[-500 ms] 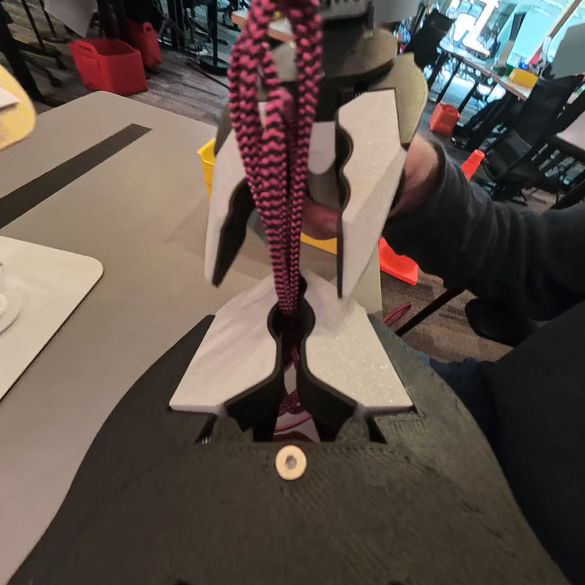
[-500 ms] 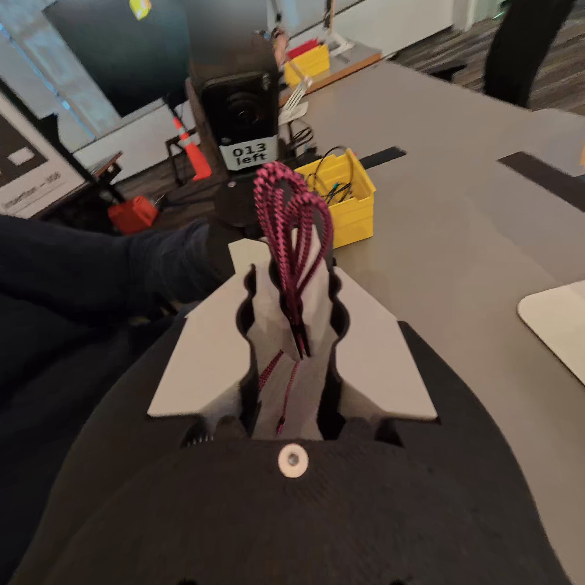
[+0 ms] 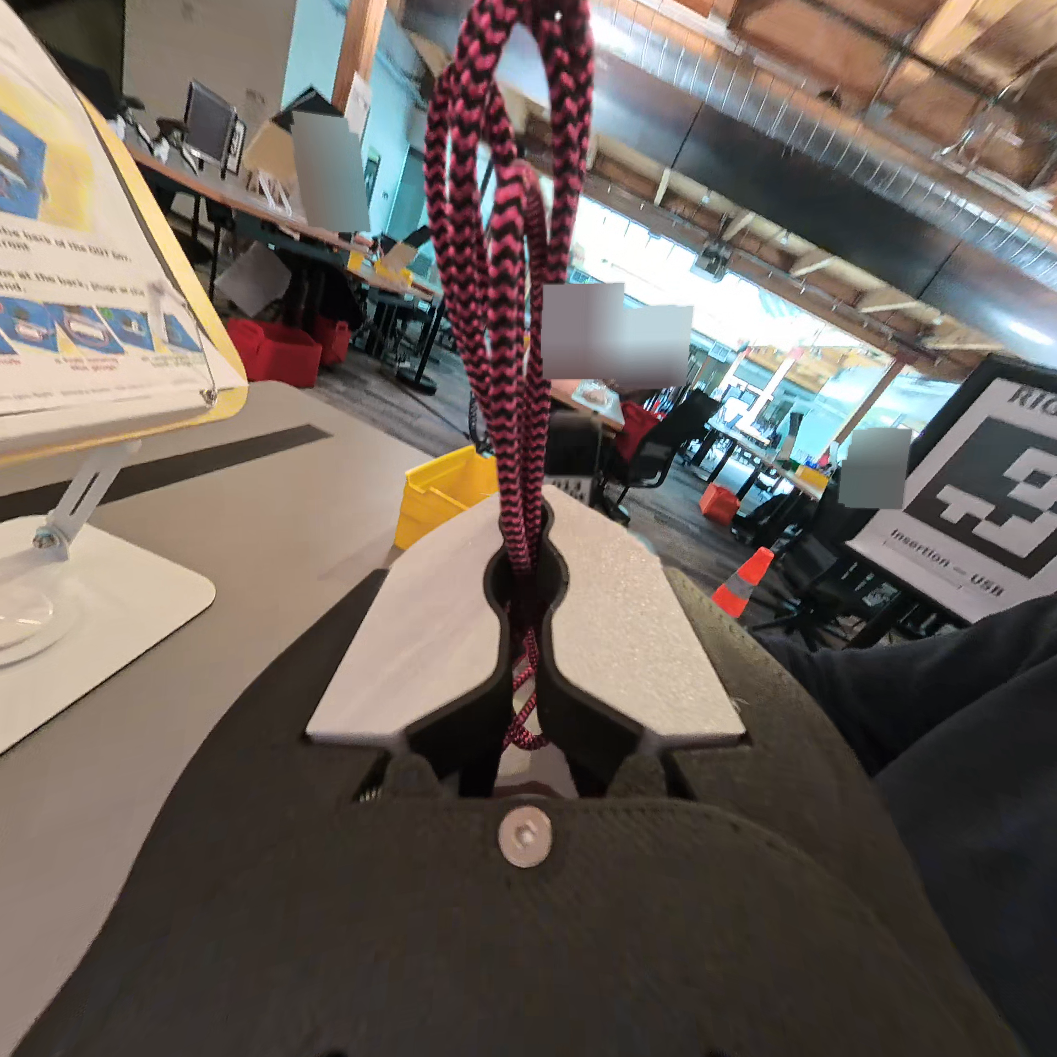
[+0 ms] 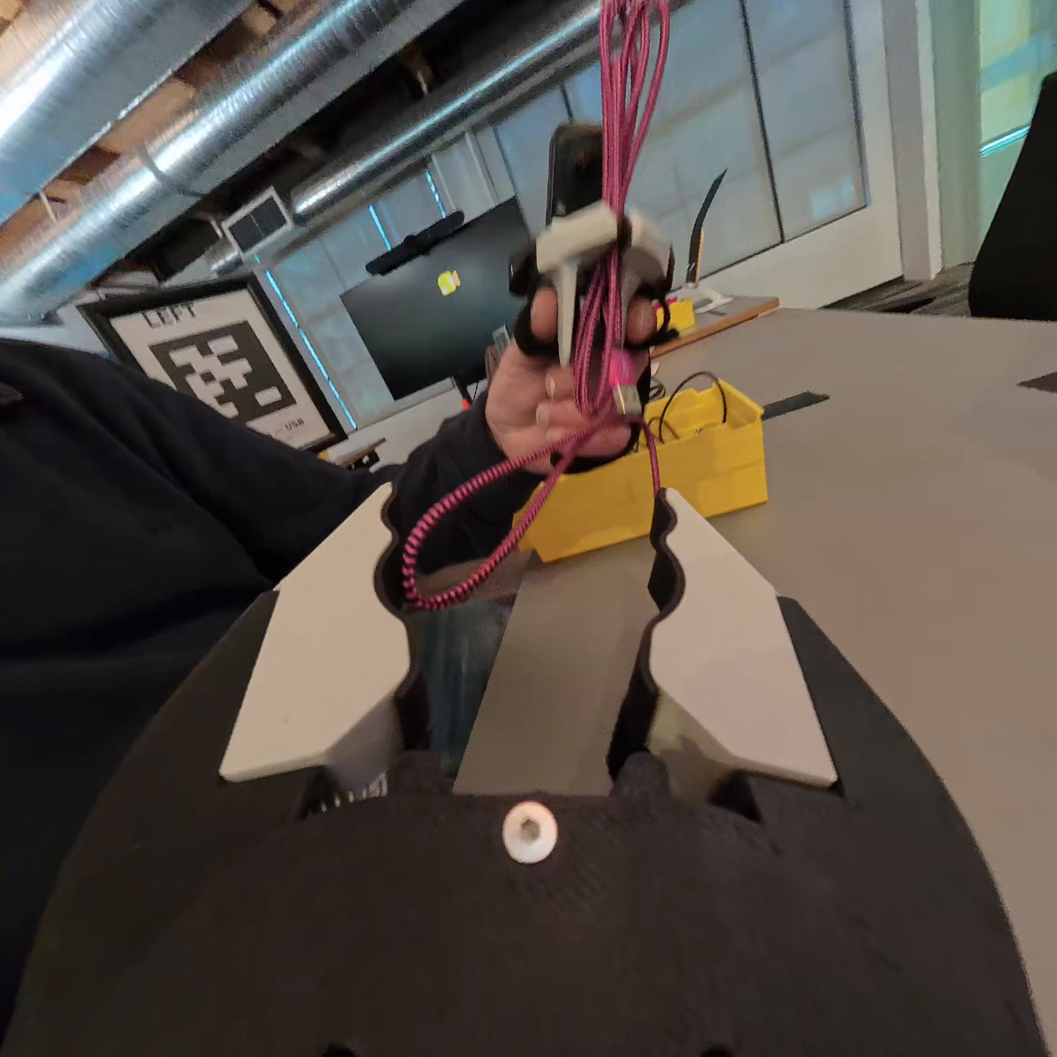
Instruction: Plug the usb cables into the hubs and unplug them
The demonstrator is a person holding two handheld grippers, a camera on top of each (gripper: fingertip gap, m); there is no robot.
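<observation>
Half a second ago the right gripper (image 4: 529,549) sat close against the left one, its jaws around the same cable bundle; now it has drawn back and its jaws stand wide open, holding nothing, though 1 loose strand loops against the inner edge of its left finger. The left gripper (image 3: 529,549) has swung upward, so the ceiling ducts fill its view in place of the worktop.

The left jaws are closed on the usb cable (image 3: 503,297), a folded bundle of several strands. Its long axis runs nearly upright, the folded loops at the top, the free tail trailing down below the jaws. In the right wrist view the bundle (image 4: 620,217) hangs in the air above the yellow bin (image 4: 686,492), and a silver connector (image 4: 626,394) shows near the person's hand (image 4: 532,400).

The cable is braided, pink and black in a zigzag. The grey worktop (image 3: 229,543) carries a white stand with a printed sheet (image 3: 86,274).
</observation>
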